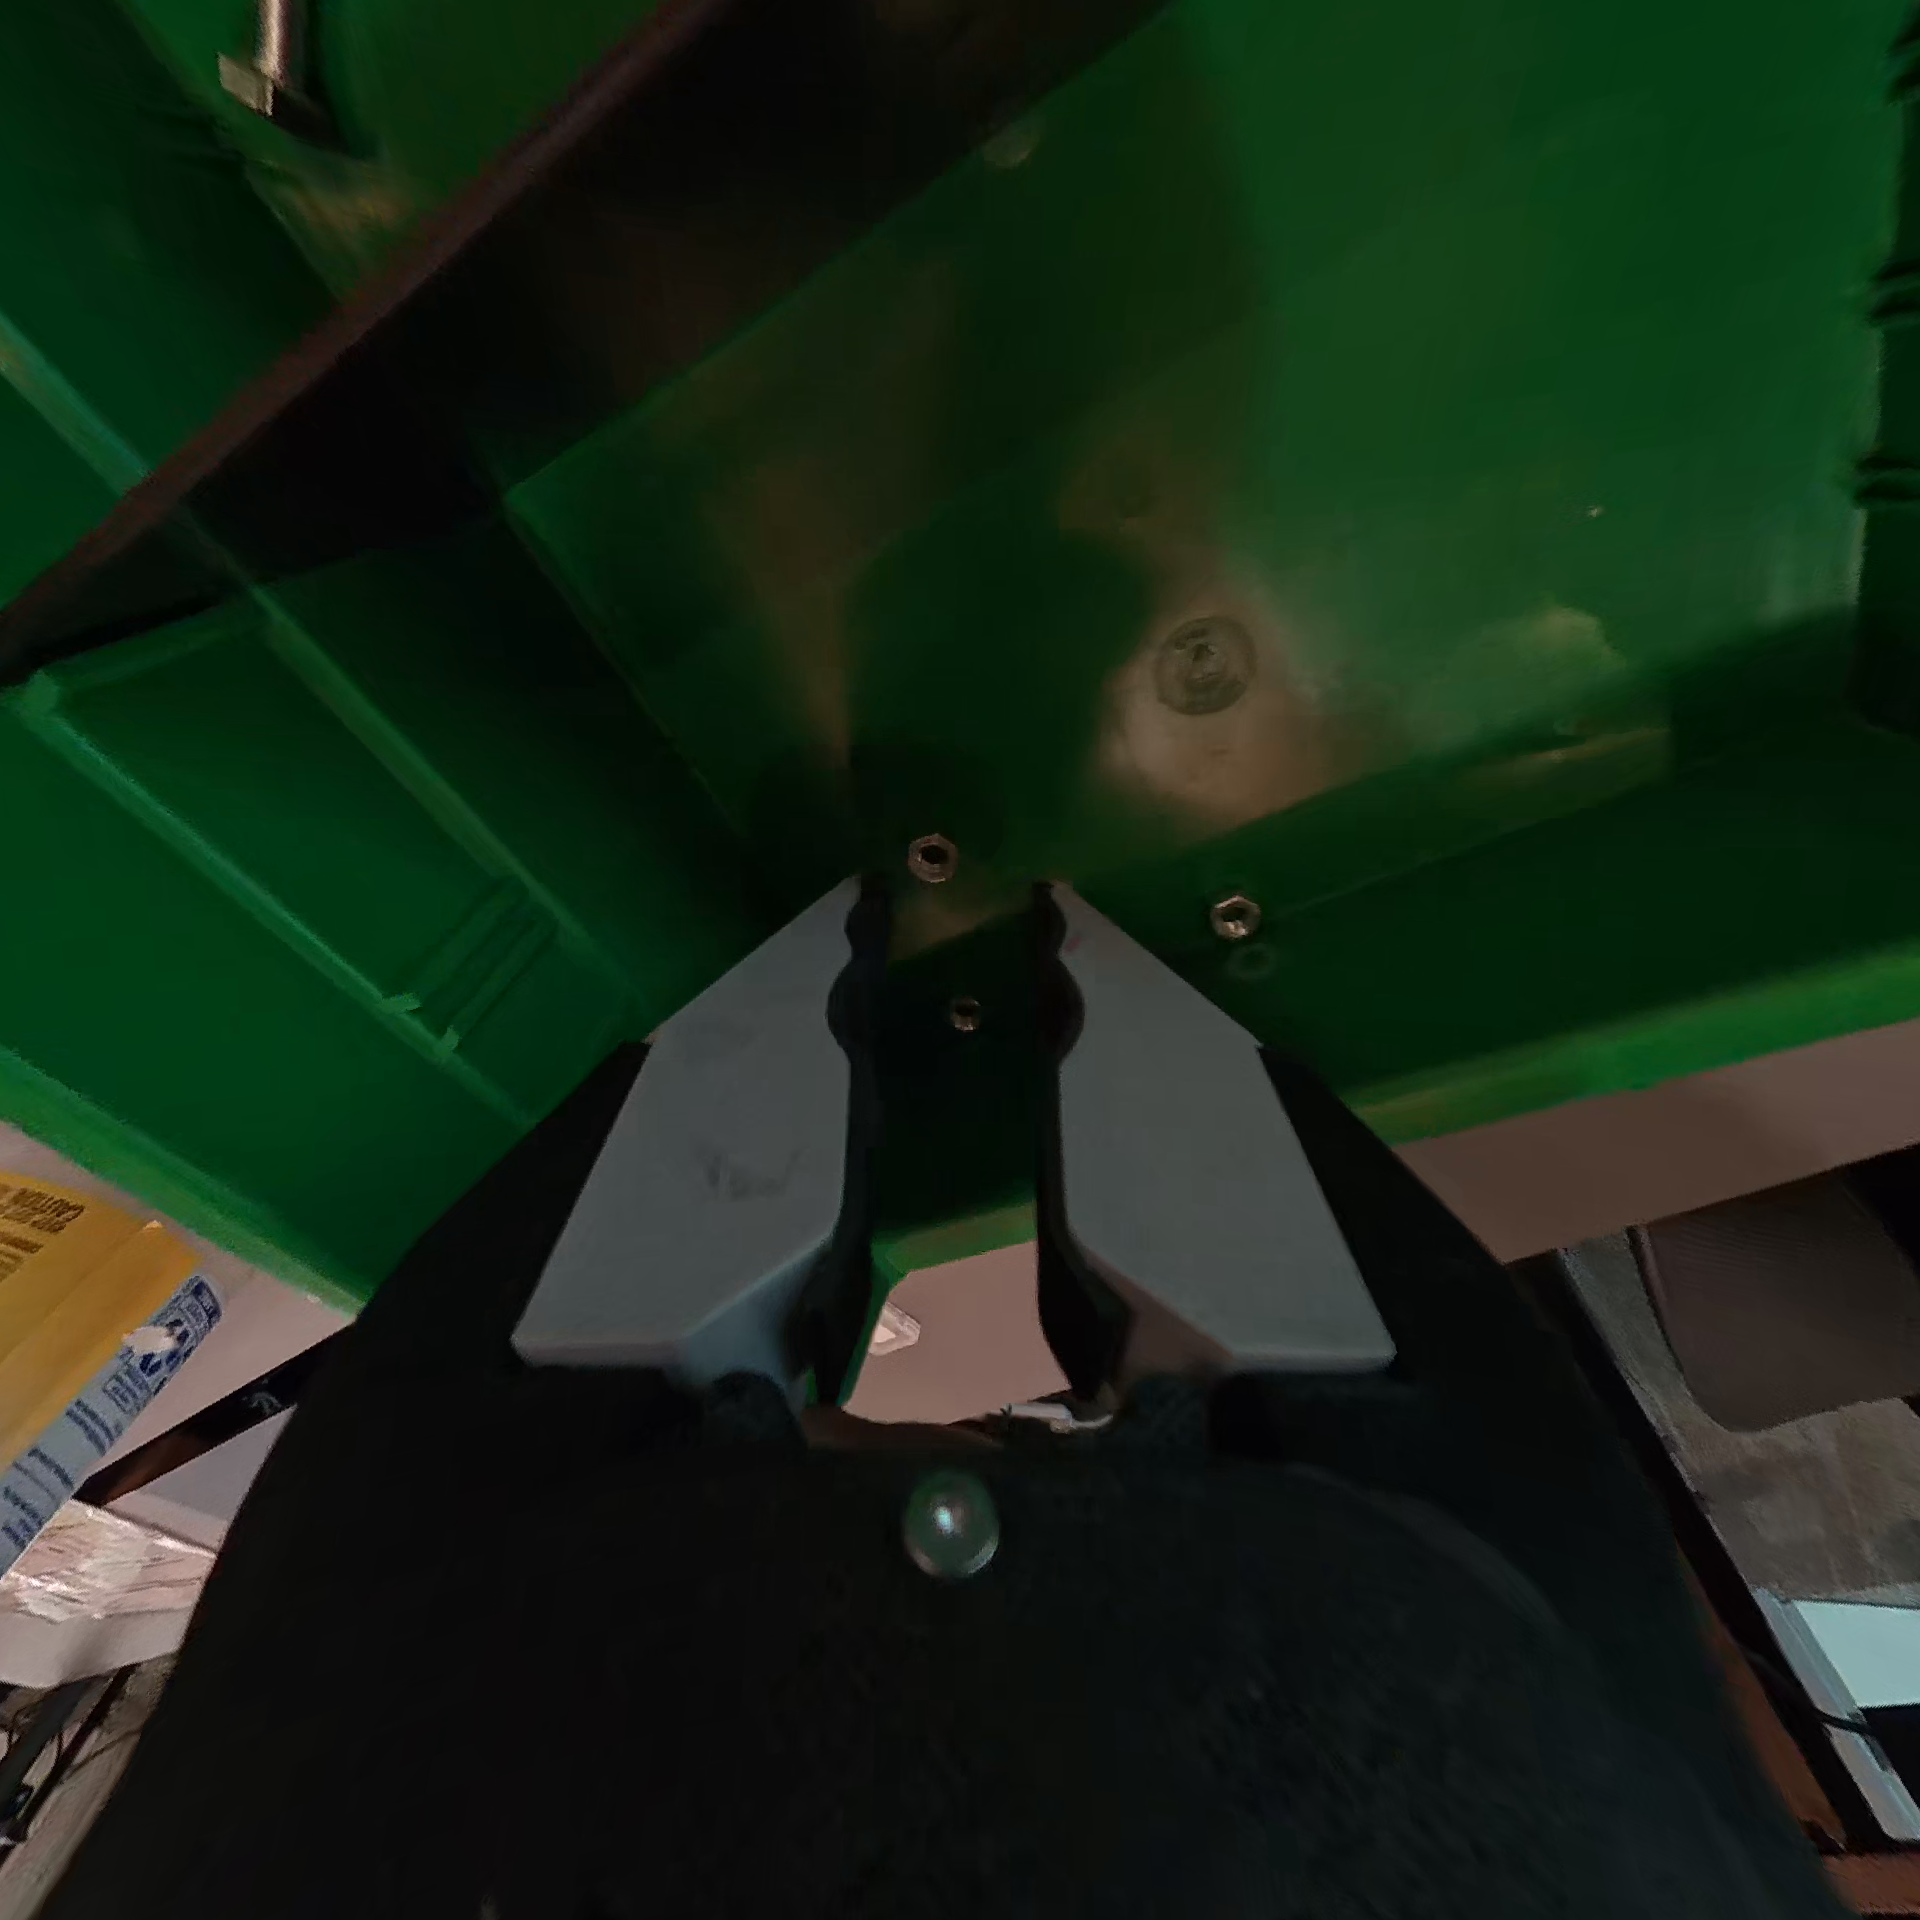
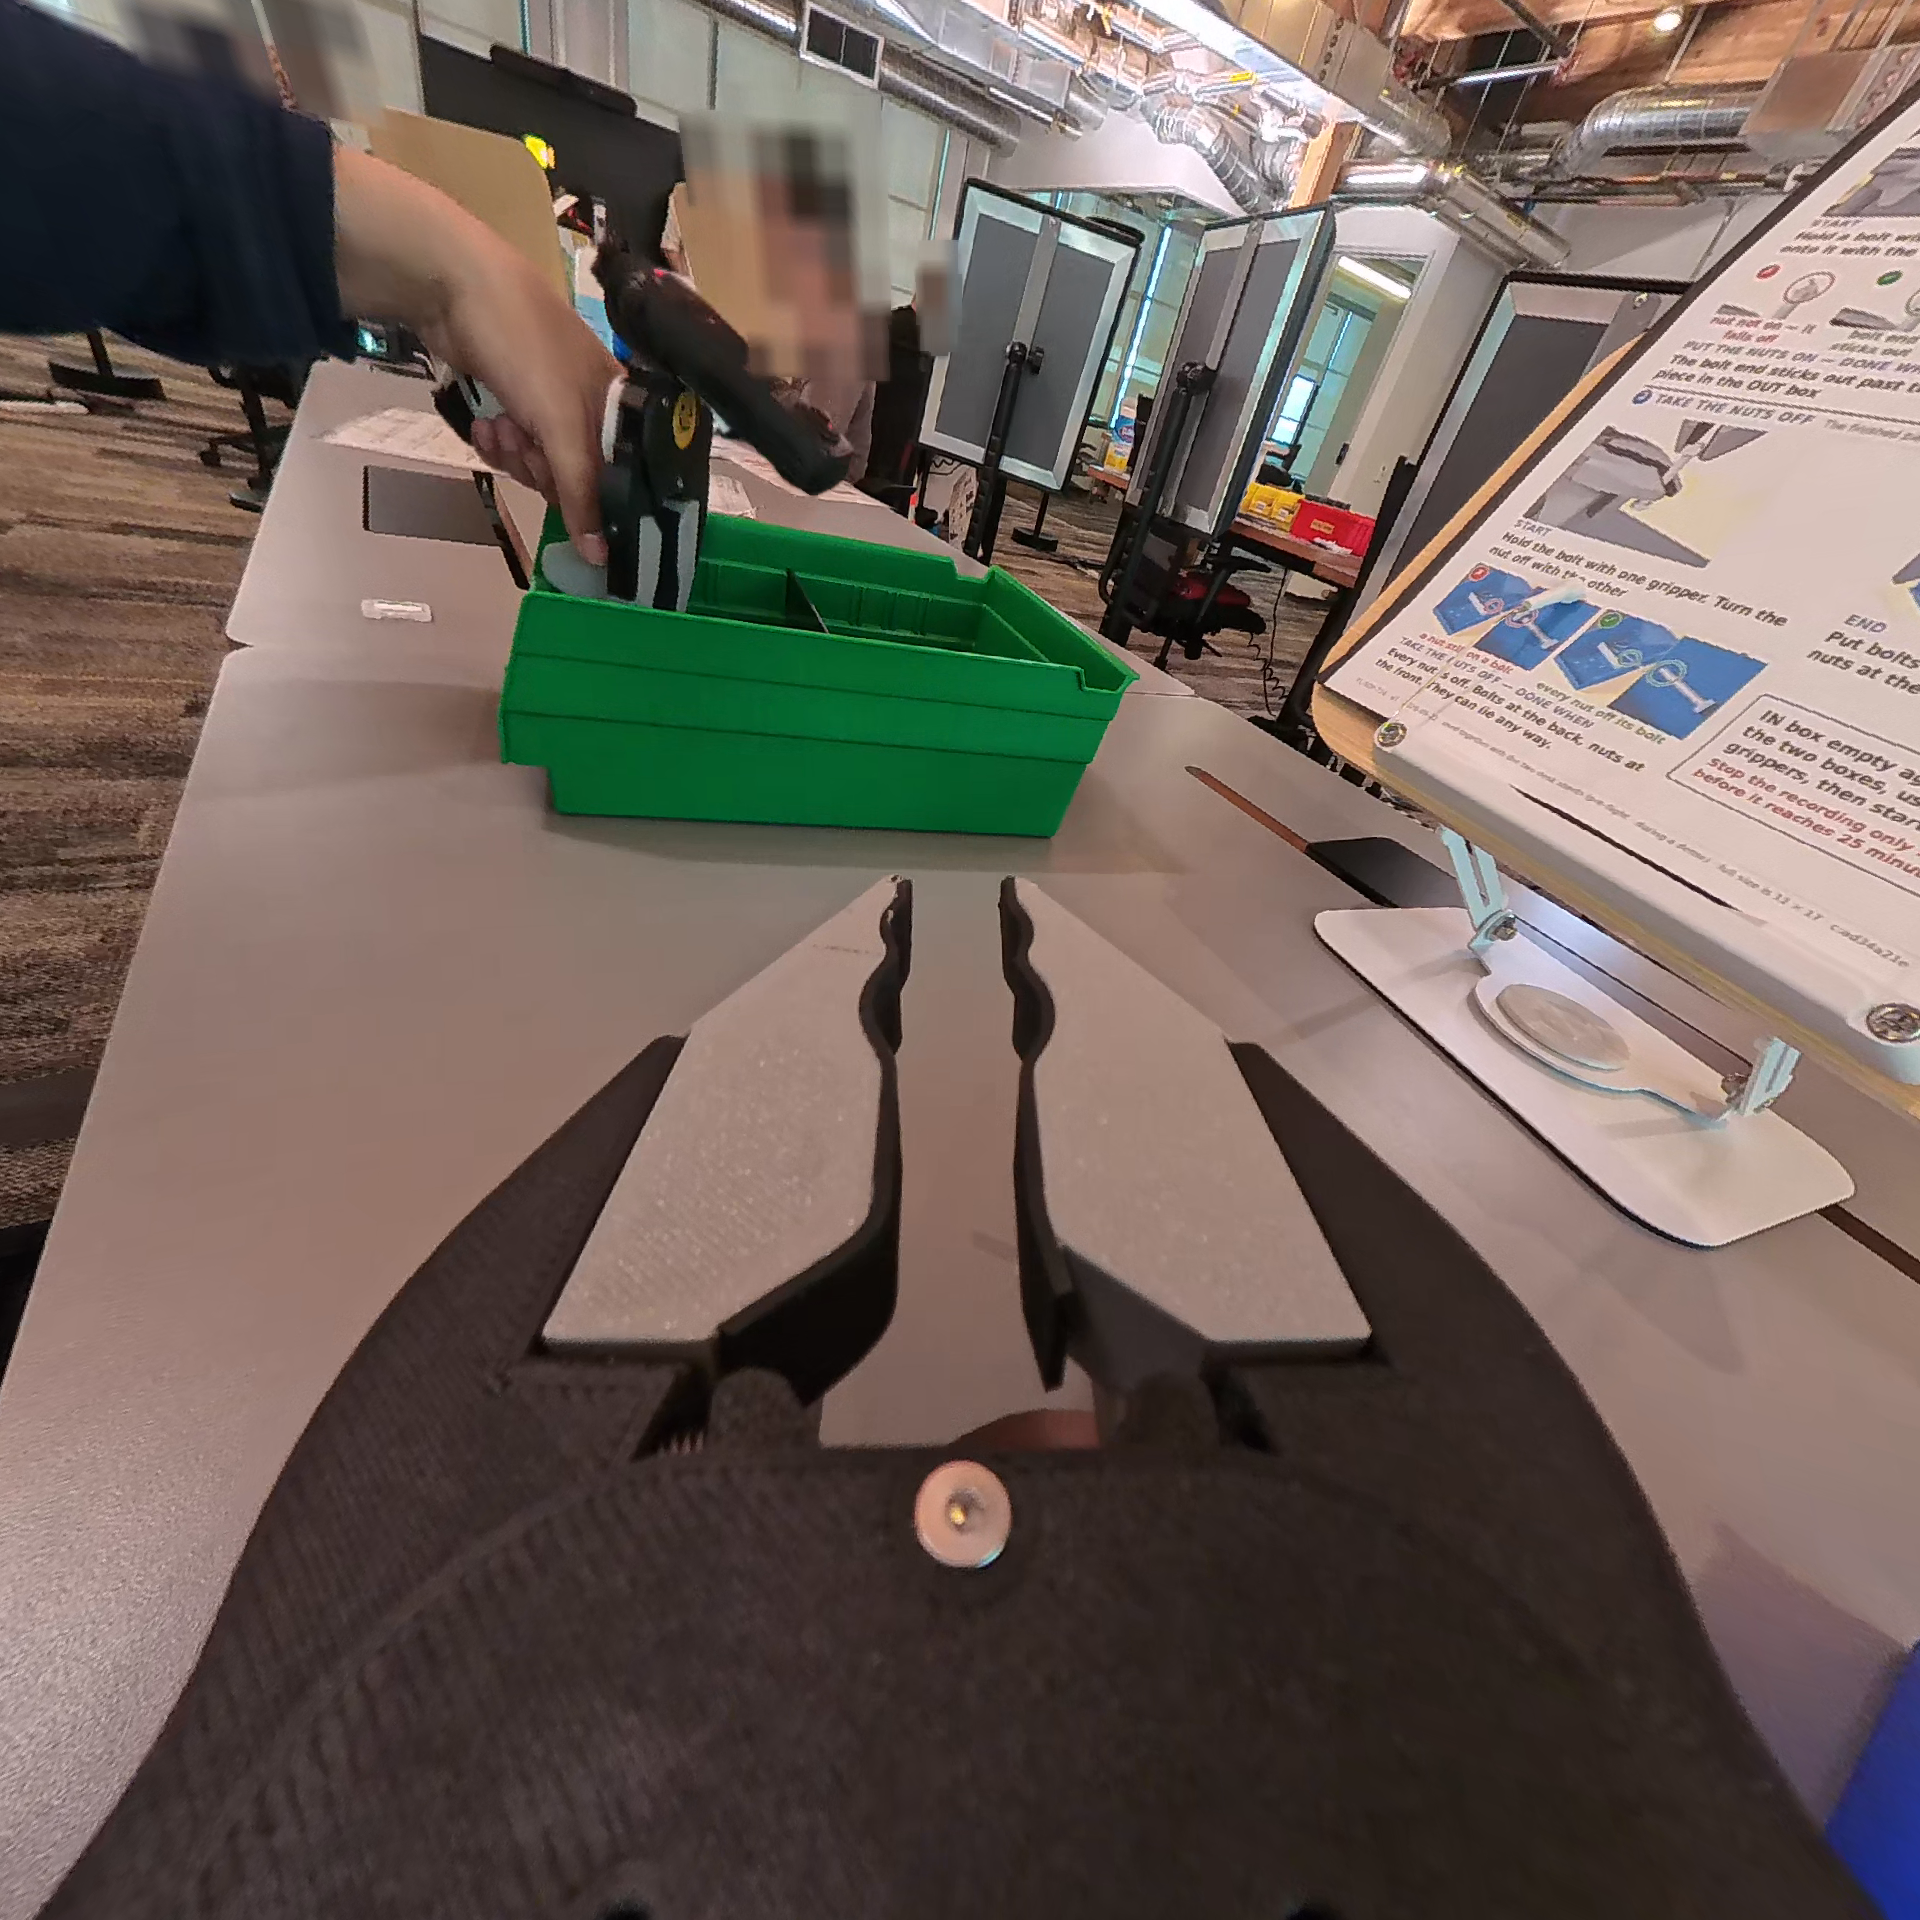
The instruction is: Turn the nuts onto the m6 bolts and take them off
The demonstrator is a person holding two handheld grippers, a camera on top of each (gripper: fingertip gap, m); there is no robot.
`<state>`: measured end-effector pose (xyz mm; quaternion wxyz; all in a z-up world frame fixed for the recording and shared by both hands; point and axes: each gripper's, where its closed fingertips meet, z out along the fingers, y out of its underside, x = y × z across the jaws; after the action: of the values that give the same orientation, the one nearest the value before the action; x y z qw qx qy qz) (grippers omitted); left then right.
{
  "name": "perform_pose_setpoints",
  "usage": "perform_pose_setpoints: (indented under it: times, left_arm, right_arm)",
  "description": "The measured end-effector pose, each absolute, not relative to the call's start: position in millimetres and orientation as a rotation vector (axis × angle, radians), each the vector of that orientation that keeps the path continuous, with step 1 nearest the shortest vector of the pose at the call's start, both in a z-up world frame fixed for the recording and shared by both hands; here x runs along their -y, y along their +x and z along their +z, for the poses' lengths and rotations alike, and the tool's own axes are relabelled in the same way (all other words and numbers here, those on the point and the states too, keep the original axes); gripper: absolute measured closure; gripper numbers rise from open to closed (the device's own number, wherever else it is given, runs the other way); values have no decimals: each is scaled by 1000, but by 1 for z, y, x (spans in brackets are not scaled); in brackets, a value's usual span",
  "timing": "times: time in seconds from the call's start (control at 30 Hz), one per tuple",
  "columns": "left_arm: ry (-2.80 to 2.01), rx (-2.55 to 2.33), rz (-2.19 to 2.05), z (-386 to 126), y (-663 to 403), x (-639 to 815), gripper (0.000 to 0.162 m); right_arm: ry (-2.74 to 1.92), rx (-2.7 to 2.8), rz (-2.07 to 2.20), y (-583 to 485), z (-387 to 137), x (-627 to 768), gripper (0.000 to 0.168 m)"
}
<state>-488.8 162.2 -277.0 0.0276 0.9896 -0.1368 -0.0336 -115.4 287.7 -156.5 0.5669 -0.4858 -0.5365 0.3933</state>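
In the left wrist view my left gripper (image 1: pixel 958 896) is open and points down into the green bin (image 1: pixel 1351 364). Three small brass-coloured nuts lie on the bin floor. One nut (image 1: pixel 965 1013) shows between my fingers, one nut (image 1: pixel 932 858) lies just past the fingertips, and one nut (image 1: pixel 1234 916) lies to the right. A bolt (image 1: pixel 260 62) shows at the top left, beyond a dark divider (image 1: pixel 416 312). In the right wrist view my right gripper (image 2: pixel 953 888) is open and empty over the grey table (image 2: pixel 364 987), short of the green bin (image 2: pixel 810 727). The left gripper (image 2: pixel 649 530) dips into the bin's far left corner.
An instruction board (image 2: pixel 1662 582) on a white stand (image 2: pixel 1558 1091) is at the right of the table. A person's hand (image 2: pixel 520 364) holds the left gripper. Partition screens and chairs stand beyond the table. A blue object (image 2: pixel 1881 1766) shows at the lower right edge. Some 40 centimetres of space lies between my two pairs of fingers.
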Motion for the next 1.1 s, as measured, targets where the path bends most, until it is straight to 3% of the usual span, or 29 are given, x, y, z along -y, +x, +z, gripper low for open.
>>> perform_pose_setpoints:
  times: [0.1, 0.2, 0.33, 0.63, 1.1]
  left_arm:
    - [3041, 379, -84, -285, -492, -158, 132]
    - [3071, 358, -67, -286, -494, -162, 150]
    - [3068, 380, -55, -286, -490, -161, 142]
    - [3102, 345, -69, -286, -494, -167, 138]
    - [3101, 413, -116, -286, -488, -166, 153]
  right_arm:
    - [-1143, 1256, 927, -115, -156, -289, 155]
    - [-1141, 1254, 932, -115, -155, -288, 155]
    - [-1140, 1262, 927, -115, -156, -287, 155]
    - [-1144, 1261, 924, -115, -157, -288, 155]
    - [-1139, 1257, 936, -114, -154, -286, 155]
